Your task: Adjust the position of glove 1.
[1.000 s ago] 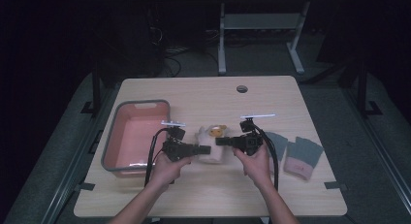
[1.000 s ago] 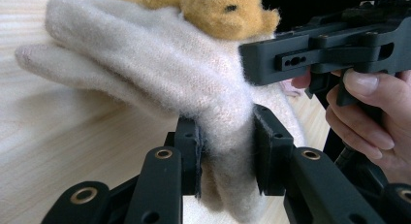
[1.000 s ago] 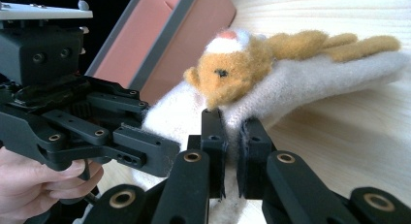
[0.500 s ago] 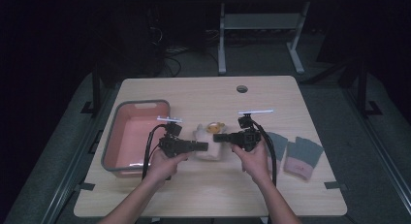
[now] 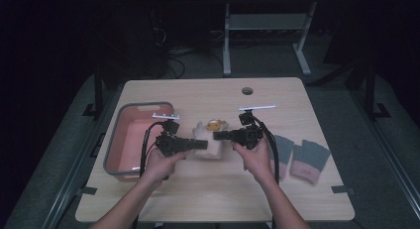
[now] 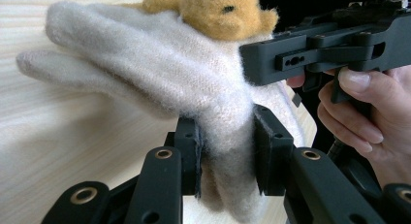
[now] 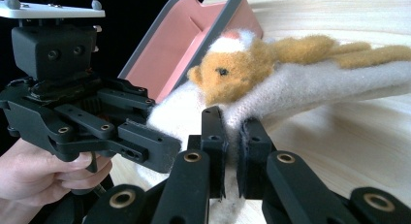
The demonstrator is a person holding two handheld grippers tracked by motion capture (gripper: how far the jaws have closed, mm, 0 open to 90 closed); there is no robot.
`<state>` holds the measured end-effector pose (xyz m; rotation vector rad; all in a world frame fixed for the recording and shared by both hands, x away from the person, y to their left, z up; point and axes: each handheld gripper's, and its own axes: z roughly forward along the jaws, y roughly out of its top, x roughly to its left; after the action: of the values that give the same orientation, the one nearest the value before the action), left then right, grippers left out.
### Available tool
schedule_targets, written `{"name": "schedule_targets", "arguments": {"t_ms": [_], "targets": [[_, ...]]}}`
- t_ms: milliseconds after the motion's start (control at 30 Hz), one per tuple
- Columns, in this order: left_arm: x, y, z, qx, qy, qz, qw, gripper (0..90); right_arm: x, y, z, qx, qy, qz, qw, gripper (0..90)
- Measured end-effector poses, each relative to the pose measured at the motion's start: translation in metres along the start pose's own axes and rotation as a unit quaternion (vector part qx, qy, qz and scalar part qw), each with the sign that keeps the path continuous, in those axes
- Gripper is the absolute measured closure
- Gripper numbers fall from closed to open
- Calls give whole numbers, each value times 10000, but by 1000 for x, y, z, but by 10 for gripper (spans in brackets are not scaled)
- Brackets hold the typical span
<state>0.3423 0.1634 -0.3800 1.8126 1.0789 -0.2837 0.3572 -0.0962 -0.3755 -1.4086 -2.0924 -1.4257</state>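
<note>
Since the earlier frames both hands had come up a little from the tabletop (image 5: 208, 199) and carried the cream glove (image 5: 210, 144) with them, so that in the gripper views it hung clear of the wood instead of lying on it. The left gripper (image 5: 200, 144) was clamped on one edge of the glove's cuff (image 6: 228, 151), the knit bunched between its pads, and the right gripper (image 5: 219, 136) was pinched on the opposite edge (image 7: 231, 136), its jaws nearly together on the fabric. The glove sat between the two grippers near the middle of the tabletop, its fingers pointing away from the person, with a tan plush animal face (image 7: 228, 73) sewn on its back.

No brand, label or writing could be read on anything.

The pink tub (image 5: 131, 140) with its grey rim stood just left of the left hand (image 5: 161, 164), close to the tabletop's left edge. Two grey gloves with pink cuffs (image 5: 309, 159) lay beside the right hand (image 5: 257, 159), toward the right edge. The far half of the tabletop lay open around a small round hole (image 5: 247, 90), and so did the near strip in front of the forearms.
</note>
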Motion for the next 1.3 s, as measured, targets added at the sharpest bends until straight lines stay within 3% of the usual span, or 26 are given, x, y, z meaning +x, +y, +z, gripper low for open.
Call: {"name": "schedule_targets", "arguments": {"t_ms": [567, 1000, 1300], "targets": [[3, 8, -12, -22, 93, 65, 9999, 678, 8, 14, 7, 48, 100, 5, 9999, 837], [6, 14, -24, -109, 73, -16, 9999, 679, 15, 24, 12, 88, 98, -155, 9998, 837], [3, 19, -40, -221, 120, 4, 9997, 679, 27, 36, 17, 74, 237, -288, 9993, 837]]}}
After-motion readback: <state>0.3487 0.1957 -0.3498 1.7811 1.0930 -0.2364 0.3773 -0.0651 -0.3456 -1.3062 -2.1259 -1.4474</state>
